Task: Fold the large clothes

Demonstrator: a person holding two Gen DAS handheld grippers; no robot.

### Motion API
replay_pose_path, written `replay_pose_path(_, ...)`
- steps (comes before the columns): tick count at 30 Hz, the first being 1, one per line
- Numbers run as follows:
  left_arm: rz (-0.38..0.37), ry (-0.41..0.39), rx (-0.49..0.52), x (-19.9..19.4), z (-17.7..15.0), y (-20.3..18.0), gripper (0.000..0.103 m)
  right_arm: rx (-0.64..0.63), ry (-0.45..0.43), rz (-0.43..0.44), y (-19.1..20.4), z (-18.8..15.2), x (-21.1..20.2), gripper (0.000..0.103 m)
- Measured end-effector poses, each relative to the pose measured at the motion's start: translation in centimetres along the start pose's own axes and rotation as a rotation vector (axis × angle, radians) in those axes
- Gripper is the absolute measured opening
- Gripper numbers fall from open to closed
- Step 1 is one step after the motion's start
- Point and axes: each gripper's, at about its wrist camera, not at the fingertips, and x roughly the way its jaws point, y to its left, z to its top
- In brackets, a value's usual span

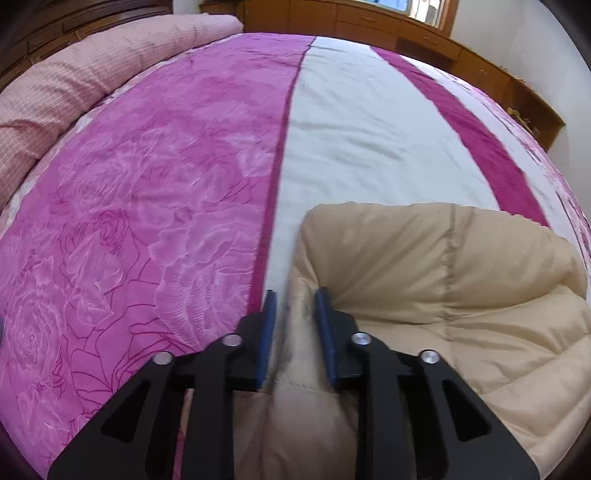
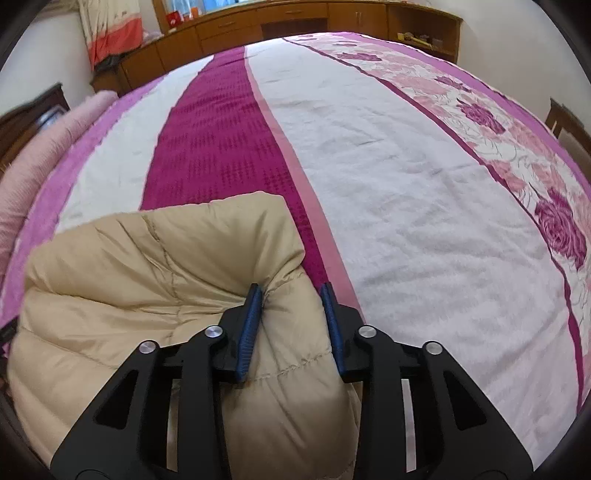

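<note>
A beige quilted puffer jacket [image 1: 461, 280] lies bunched on the bed, at the lower right of the left wrist view. It also shows in the right wrist view [image 2: 140, 273], at the lower left. My left gripper [image 1: 295, 301] is shut on the jacket's left edge, with fabric pinched between its blue pads. My right gripper [image 2: 291, 295] is shut on the jacket's right edge, a thick fold bulging between its fingers. Both hold the jacket's near edge just above the bedspread.
The bed is covered by a bedspread with pink floral [image 1: 129, 221], white [image 2: 406, 192] and magenta [image 2: 214, 140] stripes. A rolled pink quilt [image 1: 74, 88] lies along the left side. Wooden cabinets [image 2: 258, 22] line the far wall.
</note>
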Motion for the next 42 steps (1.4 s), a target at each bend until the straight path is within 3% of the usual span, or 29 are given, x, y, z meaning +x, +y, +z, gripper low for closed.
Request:
replay_pose_path(3,-0.019,0.009,-0.035,0.0,0.1,0.8,0.035,0.003,0.011,-0.014,-0.1,0.1,0.4,0.040)
replay_pose_path(6,-0.019,-0.005,-0.003,-1.5,0.0,0.8,0.037,0.033,0.013,0.033,-1.1,0.4,-0.3,0.041)
replay_pose_path(10,-0.035,-0.023,0.041,-4.4,-0.6,1.1,0.057,0.088,0.002,0.092,-3.0,0.0,-3.3,0.051)
replay_pose_path(14,-0.086,-0.033,0.061,-7.3,-2.0,1.6,0.067,0.095,-0.002,0.144,-4.4,-1.2,-6.5,0.062)
replay_pose_path(23,-0.132,-0.013,0.084,-10.8,-6.5,2.0,0.079,0.150,0.066,0.268,-6.9,-6.6,-10.0,0.077)
replay_pose_path(28,-0.132,0.026,0.071,-9.7,-8.5,2.0,0.079,0.184,0.093,0.317,-6.9,-8.2,-9.2,0.078)
replay_pose_path(33,-0.196,0.064,-0.011,-7.7,-8.5,2.4,0.079,0.236,0.142,0.380,-6.7,-8.3,-6.8,0.082)
replay_pose_path(36,-0.244,0.088,-0.068,-6.8,-8.5,2.7,0.079,0.283,0.169,0.454,-6.9,-8.4,-5.5,0.083)
replay_pose_path(39,-0.239,0.086,-0.071,-6.9,-8.7,2.6,0.079,0.339,0.176,0.520,-7.3,-8.5,-4.9,0.082)
replay_pose_path(40,-0.229,0.080,-0.057,-7.1,-8.7,2.4,0.079,0.364,0.181,0.559,-7.5,-8.6,-4.7,0.078)
replay_pose_path(42,-0.207,0.068,-0.024,-7.4,-8.7,2.0,0.079,0.417,0.197,0.623,-7.8,-8.8,-4.5,0.054)
